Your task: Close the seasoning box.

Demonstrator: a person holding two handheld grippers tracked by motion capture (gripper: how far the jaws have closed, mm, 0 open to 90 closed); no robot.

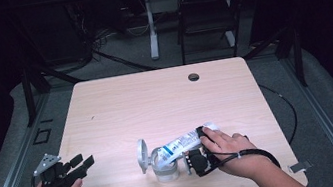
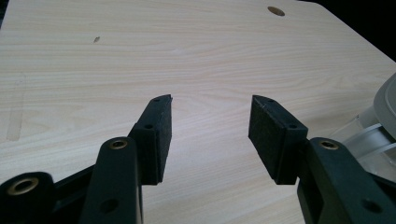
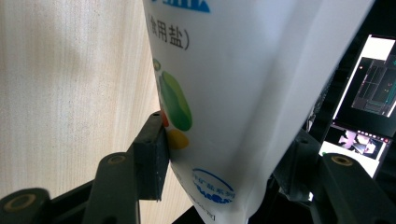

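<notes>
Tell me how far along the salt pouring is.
Done: the jar stands open, its lid flipped aside. In hand: the right tongs grip the salt bag, tilted with its low end at the jar mouth. The left tongs wait open. Whether salt is flowing can't be seen. Left: finishing, closing the lid.

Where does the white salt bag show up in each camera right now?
High view: the salt bag lies lower centre, tilted over the clear jar, its far end in the right gripper.
Left gripper view: not in it; the jar's edge sits at far right.
Right gripper view: the bag sits between the jaws.
Shared landmark: the wooden table.
</notes>
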